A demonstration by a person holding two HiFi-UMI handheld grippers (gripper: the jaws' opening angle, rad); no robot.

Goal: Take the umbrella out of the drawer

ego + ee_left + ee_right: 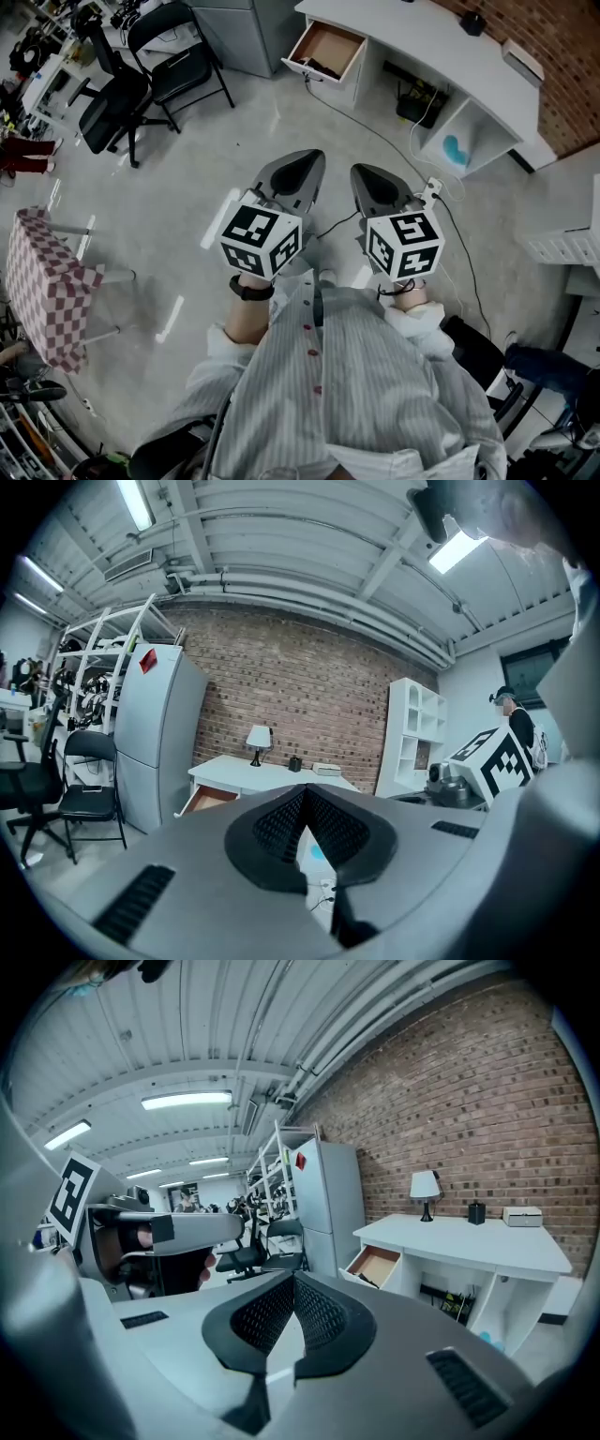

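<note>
Head view showing a small dark thing (318, 67), likely the umbrella, lying near the front of the open drawer (334, 41) under the white worktop (403, 36). Too small for telling its long way. Sitting far off, almost straight ahead. Left gripper (313, 156) looking a bit nearer than right gripper (362, 172). Left fingers (277, 822) and right fingers (267, 1312) squeezing shut, holding nothing, pointing toward the drawer.

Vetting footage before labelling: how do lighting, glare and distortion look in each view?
Head view: even light, pale glare streaks on the glossy grey floor. Left gripper view: fisheye curving, the white ceiling strip light blooms. Right gripper view: red brick wall bows, corners black.
</note>
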